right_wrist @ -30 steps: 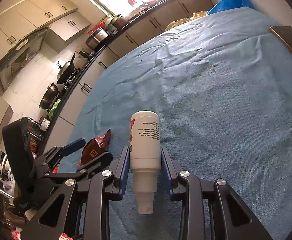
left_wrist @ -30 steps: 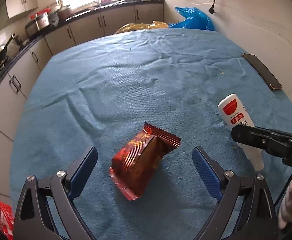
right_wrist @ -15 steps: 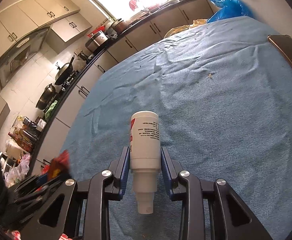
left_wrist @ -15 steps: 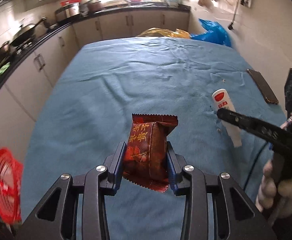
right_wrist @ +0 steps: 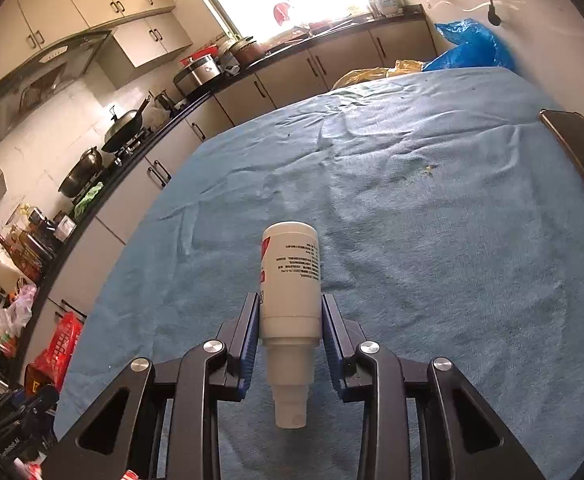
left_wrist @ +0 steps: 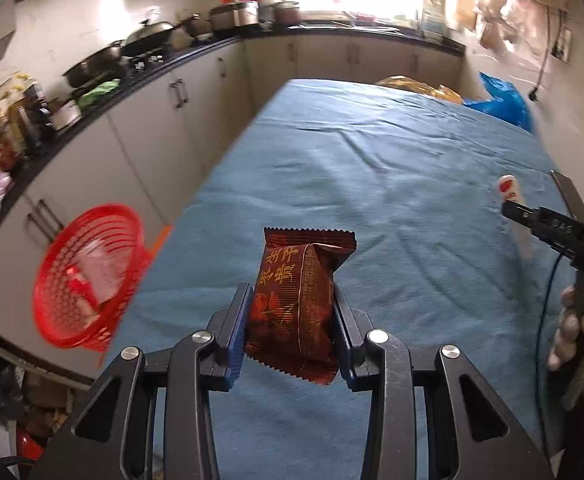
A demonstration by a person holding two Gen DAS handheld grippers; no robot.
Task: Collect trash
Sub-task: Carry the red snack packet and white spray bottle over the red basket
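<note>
Red-brown snack packet clamped between left gripper fingers; white bottle pinched by right gripper. Neither binned (red basket left of the fingers).

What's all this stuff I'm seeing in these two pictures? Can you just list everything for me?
snack packet: one, dark red, clamped in the left gripper above the cloth
bottle: one, white, clamped in the right gripper
basket: one, red, off the table's left edge
tablecloth: one, blue, covering the table
phone: one, dark, on the cloth's right edge
plastic bags: two, blue and yellow, beyond the table's far end
pots and pans: several, dark and metal, on the counter
left gripper: black with blue pads
right gripper: same
hand: one, holding the right gripper's handle
</note>
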